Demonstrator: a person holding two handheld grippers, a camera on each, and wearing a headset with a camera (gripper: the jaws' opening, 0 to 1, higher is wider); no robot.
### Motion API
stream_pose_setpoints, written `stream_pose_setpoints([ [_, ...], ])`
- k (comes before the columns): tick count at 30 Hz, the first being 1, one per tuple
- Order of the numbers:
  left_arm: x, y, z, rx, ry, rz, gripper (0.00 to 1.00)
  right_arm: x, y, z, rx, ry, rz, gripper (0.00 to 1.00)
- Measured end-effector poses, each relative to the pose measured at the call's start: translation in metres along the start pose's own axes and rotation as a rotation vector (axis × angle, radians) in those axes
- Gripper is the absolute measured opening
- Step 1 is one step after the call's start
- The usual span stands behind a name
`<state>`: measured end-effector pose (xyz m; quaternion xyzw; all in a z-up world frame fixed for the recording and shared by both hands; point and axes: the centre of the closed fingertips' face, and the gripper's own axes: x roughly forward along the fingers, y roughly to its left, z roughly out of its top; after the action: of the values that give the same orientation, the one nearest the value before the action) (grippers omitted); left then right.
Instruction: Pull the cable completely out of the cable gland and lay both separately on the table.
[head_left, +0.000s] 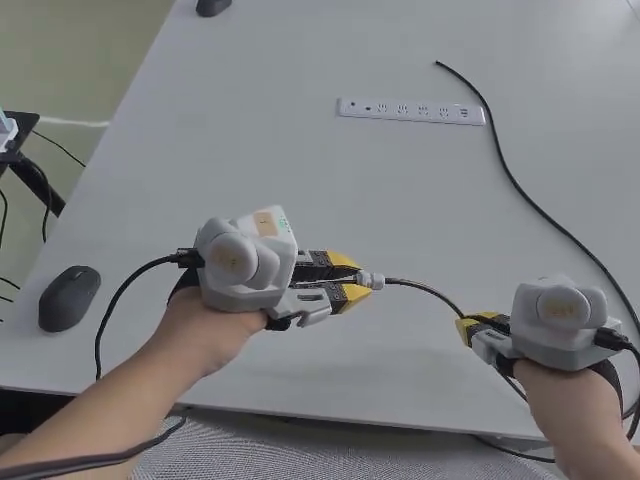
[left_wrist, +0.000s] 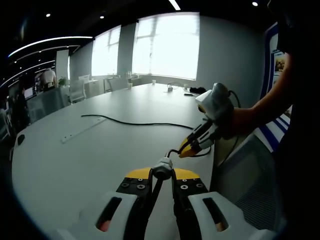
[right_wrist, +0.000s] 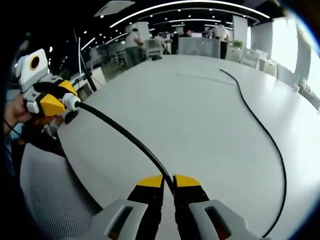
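Observation:
A small grey cable gland sticks out from between the yellow tips of my left gripper, which is shut on it. In the left gripper view the gland sits right at the tips of the left gripper. A black cable runs out of the gland to my right gripper, which is shut on the cable. The right gripper view has the cable stretching from the right gripper up to the gland. Both grippers hover above the white table near its front edge.
A white power strip lies at the back middle. A long black cord curves down the table's right side. A dark mouse rests at the left edge, and another dark object at the far end.

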<state>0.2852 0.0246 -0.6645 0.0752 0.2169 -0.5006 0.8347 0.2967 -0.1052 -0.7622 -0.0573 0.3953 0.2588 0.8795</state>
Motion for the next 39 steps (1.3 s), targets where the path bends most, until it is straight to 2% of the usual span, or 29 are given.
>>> stream_pose_setpoints([
  [2,-0.001,0.0,0.0,-0.006,-0.002,0.003,0.15,-0.003,0.004,0.003,-0.03,-0.01,0.013,0.06],
  [4,-0.002,-0.001,0.001,-0.013,-0.001,0.004,0.15,-0.008,0.011,0.009,-0.084,-0.03,0.035,0.14],
  [5,-0.002,-0.001,0.0,-0.011,0.0,0.006,0.15,-0.012,0.018,0.012,-0.136,-0.024,0.063,0.18],
  [6,-0.002,-0.001,0.0,-0.011,0.002,0.006,0.15,-0.014,0.021,0.012,-0.184,-0.006,0.067,0.25],
  [7,-0.003,-0.001,0.0,-0.012,0.002,0.006,0.15,-0.017,0.021,0.017,-0.252,-0.017,0.053,0.26],
  [8,-0.002,-0.001,0.0,-0.014,0.002,0.006,0.15,-0.021,0.026,0.026,-0.324,-0.045,0.058,0.25],
  [10,-0.002,-0.001,-0.001,-0.016,0.004,0.006,0.15,-0.028,0.038,0.033,-0.345,-0.048,0.092,0.25],
  [12,-0.002,-0.002,-0.001,-0.019,0.005,0.006,0.15,-0.032,0.049,0.048,-0.391,-0.092,0.116,0.26],
  [14,-0.002,-0.002,-0.001,-0.02,0.007,0.006,0.15,-0.033,0.056,0.056,-0.433,-0.102,0.122,0.26],
  [16,-0.001,-0.002,0.0,-0.021,0.005,0.006,0.15,-0.035,0.071,0.071,-0.496,-0.147,0.143,0.25],
  [21,0.0,-0.002,0.002,-0.034,0.001,0.005,0.15,-0.029,0.091,0.076,-0.64,-0.143,0.167,0.21],
  [23,0.0,-0.003,0.001,-0.033,0.001,0.001,0.15,-0.026,0.094,0.078,-0.669,-0.148,0.161,0.18],
  [27,0.001,-0.006,0.0,-0.037,0.007,-0.004,0.15,-0.023,0.103,0.083,-0.707,-0.16,0.181,0.16],
  [30,0.002,-0.008,0.0,-0.036,0.007,-0.007,0.15,-0.02,0.105,0.081,-0.75,-0.145,0.183,0.11],
  [39,0.004,-0.011,0.001,-0.033,0.005,-0.011,0.15,-0.022,0.108,0.079,-0.774,-0.157,0.196,0.04],
])
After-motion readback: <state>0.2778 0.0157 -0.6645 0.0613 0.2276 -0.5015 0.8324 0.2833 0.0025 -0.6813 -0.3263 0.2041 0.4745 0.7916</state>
